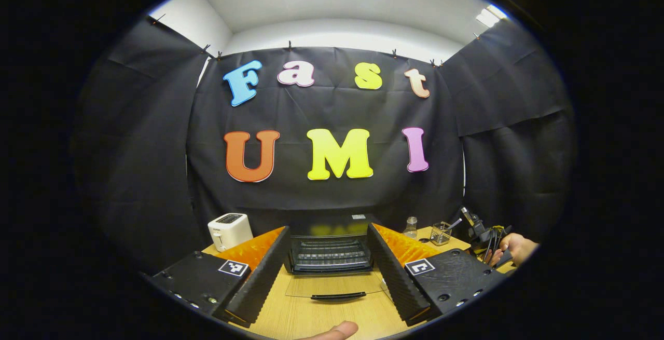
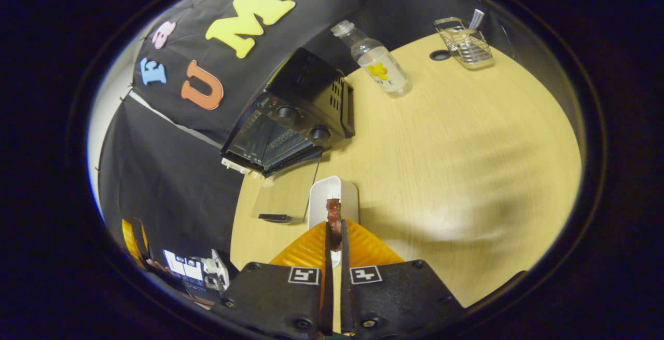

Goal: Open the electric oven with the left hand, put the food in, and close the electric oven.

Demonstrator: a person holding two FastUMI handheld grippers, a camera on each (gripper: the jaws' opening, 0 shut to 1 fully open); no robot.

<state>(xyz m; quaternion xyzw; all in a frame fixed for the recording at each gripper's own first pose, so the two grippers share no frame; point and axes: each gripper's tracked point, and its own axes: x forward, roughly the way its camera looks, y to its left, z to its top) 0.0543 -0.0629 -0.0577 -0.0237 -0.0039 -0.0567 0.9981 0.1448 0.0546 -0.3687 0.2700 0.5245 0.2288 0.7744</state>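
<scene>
The black electric oven [image 1: 329, 252] stands straight ahead on the wooden table, its glass door [image 1: 337, 290] folded down flat and the rack inside showing. My left gripper [image 1: 328, 236] is open, its fingers spread to either side of the oven mouth and apart from it. In the right gripper view the oven [image 2: 295, 117] sits at the upper left with its door [image 2: 285, 194] down. My right gripper [image 2: 334, 228] is shut on a brown piece of food [image 2: 332, 210], held just over a white dish [image 2: 337, 189] beside the open door.
A white toaster [image 1: 230, 230] stands left of the oven. A small bottle [image 2: 376, 59] and a wire basket [image 2: 464, 41] sit at the table's far right. A hand [image 1: 513, 249] shows at the right edge. Bare tabletop [image 2: 467, 174] lies right of the dish.
</scene>
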